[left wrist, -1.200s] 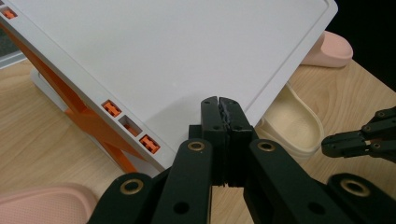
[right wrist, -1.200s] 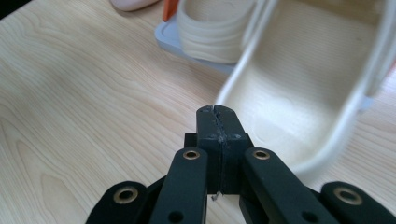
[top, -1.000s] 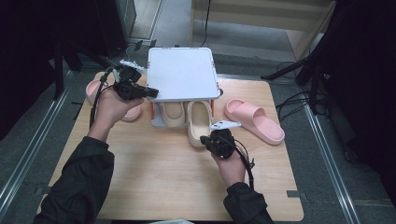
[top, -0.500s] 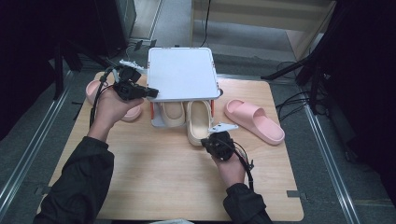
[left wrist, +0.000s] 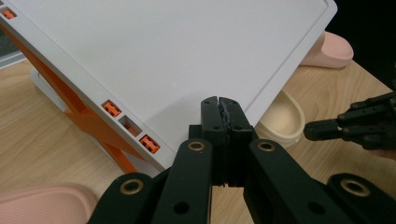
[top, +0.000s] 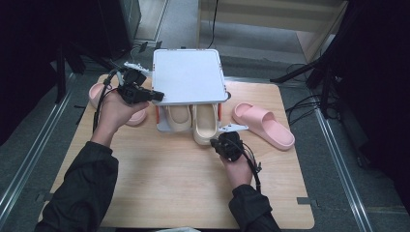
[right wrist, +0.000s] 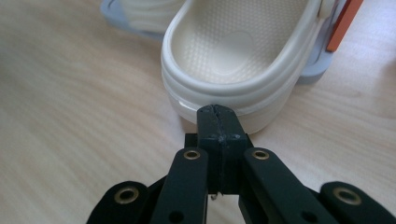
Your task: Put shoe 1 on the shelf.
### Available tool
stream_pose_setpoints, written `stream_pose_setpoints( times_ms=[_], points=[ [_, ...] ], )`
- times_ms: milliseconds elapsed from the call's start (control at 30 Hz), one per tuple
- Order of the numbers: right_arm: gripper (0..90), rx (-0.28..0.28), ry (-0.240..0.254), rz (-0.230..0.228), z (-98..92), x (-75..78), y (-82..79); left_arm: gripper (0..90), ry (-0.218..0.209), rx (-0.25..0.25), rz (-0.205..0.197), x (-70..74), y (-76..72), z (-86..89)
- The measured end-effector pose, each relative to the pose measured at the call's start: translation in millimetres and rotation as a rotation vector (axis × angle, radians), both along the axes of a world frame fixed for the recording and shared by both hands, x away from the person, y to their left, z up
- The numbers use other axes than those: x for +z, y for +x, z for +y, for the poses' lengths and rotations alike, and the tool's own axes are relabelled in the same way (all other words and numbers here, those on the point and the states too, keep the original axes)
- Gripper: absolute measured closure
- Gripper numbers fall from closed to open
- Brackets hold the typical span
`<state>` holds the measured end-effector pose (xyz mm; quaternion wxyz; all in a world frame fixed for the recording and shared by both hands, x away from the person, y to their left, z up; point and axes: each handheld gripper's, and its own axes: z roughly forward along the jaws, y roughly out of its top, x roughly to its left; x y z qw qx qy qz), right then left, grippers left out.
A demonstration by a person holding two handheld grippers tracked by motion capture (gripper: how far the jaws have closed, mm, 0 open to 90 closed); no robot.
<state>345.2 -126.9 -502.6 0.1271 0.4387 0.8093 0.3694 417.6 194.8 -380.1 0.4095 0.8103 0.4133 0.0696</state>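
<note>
Right gripper [right wrist: 218, 112], jaws clenched on nothing, noses up to the heel of the cream clog [right wrist: 243, 60], which sits half under the rack [top: 189, 77] beside its twin [top: 178, 117]. Left gripper [left wrist: 219, 105], also clenched empty, rests against the rack's white top edge. Risk here: a shove off-centre could skew the clog against the orange post [right wrist: 344, 23], or push the whole rack along if the left slips.

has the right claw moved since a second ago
No. In the high view the right claw sits shut at the heel of the cream slipper, same spot relative to the rack.
</note>
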Motion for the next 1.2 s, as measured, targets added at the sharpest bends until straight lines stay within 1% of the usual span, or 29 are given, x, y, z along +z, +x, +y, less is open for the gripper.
stream_pose_setpoints(
  times_ms=[100, 133, 233, 333, 433, 500, 667, 767, 1000, 1067, 1133, 1200],
  points=[
    [90.0, -0.01, 0.001, -0.001, 3.4, -1.9, 8.8, 89.4, -0.002, -0.001, 0.001, -0.1, 0.2, 0.2],
    [90.0, -0.017, 0.012, -0.004, 4.2, -1.4, 11.2, 89.5, -0.003, -0.002, 0.002, -0.1, 0.3, 0.3],
    [90.0, -0.031, 0.011, -0.007, 7.9, 0.5, 19.9, 89.4, -0.002, -0.002, 0.001, -0.1, 0.2, 0.3],
    [90.0, -0.042, -0.01, -0.009, 11.3, 1.2, 27.5, 89.4, -0.003, -0.002, 0.001, -0.2, 0.2, 0.3],
    [90.0, -0.052, -0.002, -0.005, 12.0, 0.6, 34.5, 89.4, -0.003, -0.002, 0.001, -0.2, 0.2, 0.2],
    [90.0, -0.061, 0.012, -0.002, 13.0, -0.2, 38.4, 89.4, -0.002, -0.003, -0.001, -0.2, 0.3, 0.4],
    [90.0, -0.077, 0.022, -0.003, 14.4, -2.1, 44.5, 89.4, -0.001, -0.005, -0.002, -0.3, 0.3, 0.7],
    [90.0, -0.084, 0.033, -0.004, 14.8, -3.4, 48.4, 89.4, -0.007, -0.004, -0.001, -0.7, 0.4, 1.2],
    [90.0, -0.08, 0.041, 0.005, 15.4, -2.9, 55.9, 89.4, -0.013, 0.004, 0.003, -0.9, 0.1, 1.2],
    [88.2, -0.074, 0.05, 0.009, 14.3, -3.3, 56.4, 89.3, -0.012, 0.011, 0.006, -0.3, -0.2, 0.8],
    [87.1, -0.075, 0.049, 0.022, 13.3, -1.9, 55.6, 86.9, -0.017, 0.022, 0.014, 0.4, -0.4, 1.0],
    [87.3, -0.067, 0.059, 0.022, 9.7, 1.2, 50.9, 82.8, -0.013, 0.033, 0.021, 1.9, -1.0, 1.4]
  ],
)
